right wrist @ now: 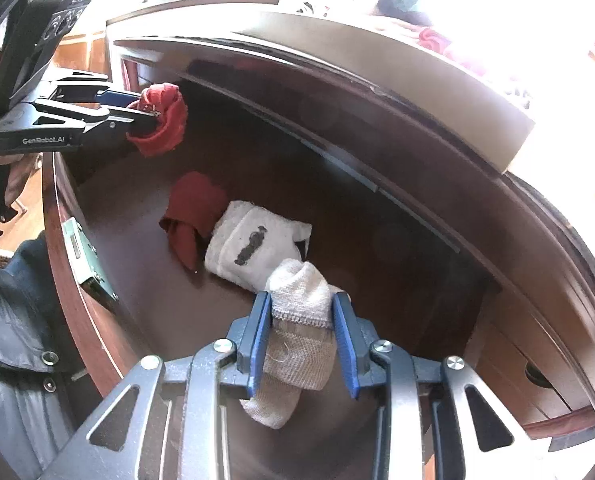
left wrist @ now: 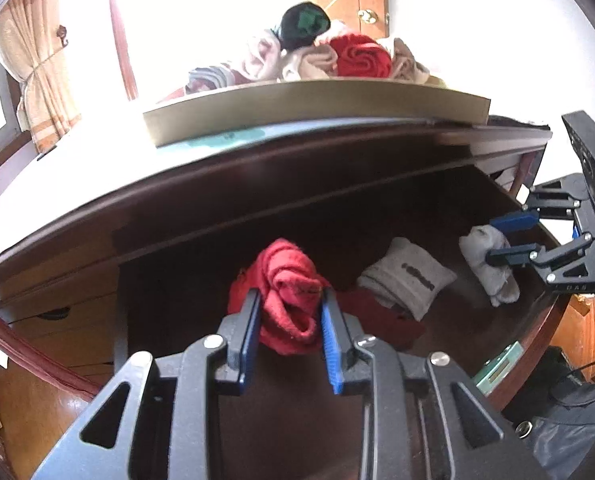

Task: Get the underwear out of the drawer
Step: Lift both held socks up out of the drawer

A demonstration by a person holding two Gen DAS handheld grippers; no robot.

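Your left claw (left wrist: 291, 312) is clenched on a rolled red underwear piece (left wrist: 287, 292), the blue pads pressing it from both sides, the bundle lifted clear of the floor of the open dark-wood drawer (left wrist: 201, 280). In the right wrist view that same claw (right wrist: 137, 110) sits at ten o'clock with the red roll (right wrist: 163, 120) bulging past its tips.

Your right claw (right wrist: 301, 312) is grasping a pale beige-white knitted roll (right wrist: 297, 340), which hangs down between the pads and out below them. From the left wrist view this claw (left wrist: 493, 240) shows at three o'clock, the pale roll (left wrist: 487, 264) drooping from it.

Two pieces lie on the drawer floor: a folded white piece with a dark printed mark (right wrist: 253, 240), and touching it at its nine o'clock side a dark red piece (right wrist: 191, 216).

Above the drawer, on the worktop (left wrist: 77, 176), stands a shallow tan tray (left wrist: 321, 108) holding several rolled garments, among them a bright red roll (left wrist: 361, 56) and a black-and-green roll (left wrist: 303, 24) at twelve o'clock.
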